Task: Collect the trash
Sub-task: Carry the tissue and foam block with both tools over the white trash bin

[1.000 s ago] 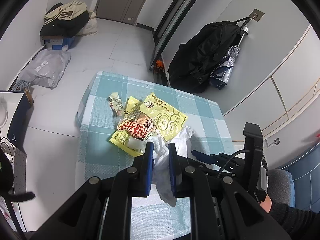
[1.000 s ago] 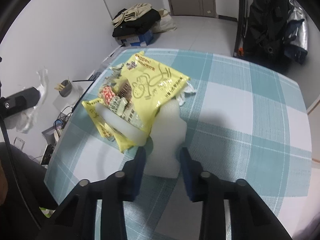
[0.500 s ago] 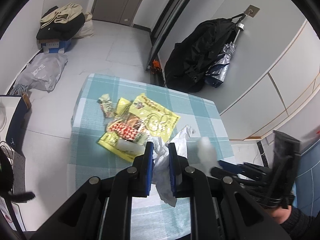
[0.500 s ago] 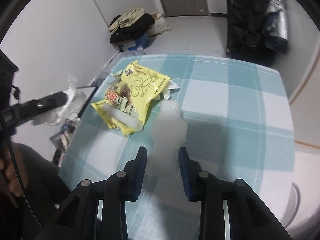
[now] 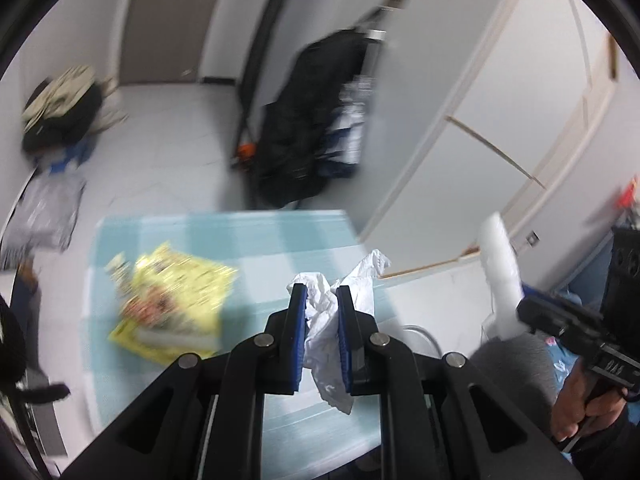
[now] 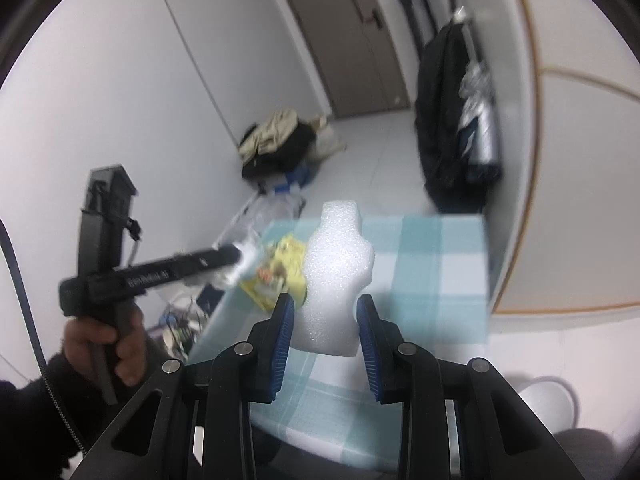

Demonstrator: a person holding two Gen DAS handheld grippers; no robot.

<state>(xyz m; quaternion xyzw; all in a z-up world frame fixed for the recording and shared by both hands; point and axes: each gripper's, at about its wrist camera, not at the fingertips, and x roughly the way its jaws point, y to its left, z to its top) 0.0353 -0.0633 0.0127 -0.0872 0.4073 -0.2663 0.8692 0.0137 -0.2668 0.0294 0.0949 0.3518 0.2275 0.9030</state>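
Observation:
My left gripper [image 5: 322, 296] is shut on a crumpled white tissue [image 5: 330, 328] and holds it above the right part of the checked table [image 5: 272, 240]. My right gripper [image 6: 326, 304] is shut on a white foam block [image 6: 336, 276], lifted above the table [image 6: 440, 264]; that foam also shows at the right in the left wrist view [image 5: 500, 264]. A yellow snack bag with wrappers [image 5: 172, 296] lies on the table's left; it shows blurred in the right wrist view [image 6: 280, 268]. The left gripper with the tissue shows in the right wrist view [image 6: 236, 262].
A black bag and folded umbrella [image 5: 308, 132] hang on the far wall. Clothes lie heaped on the floor [image 5: 60, 108]. A grey parcel bag [image 5: 44, 212] lies by the table. A round white rim [image 6: 548, 404] sits low at the right, off the table.
Both grippers have risen and swung right, away from the table, each carrying its item. The yellow bag stays on the table. The views are now motion-blurred.

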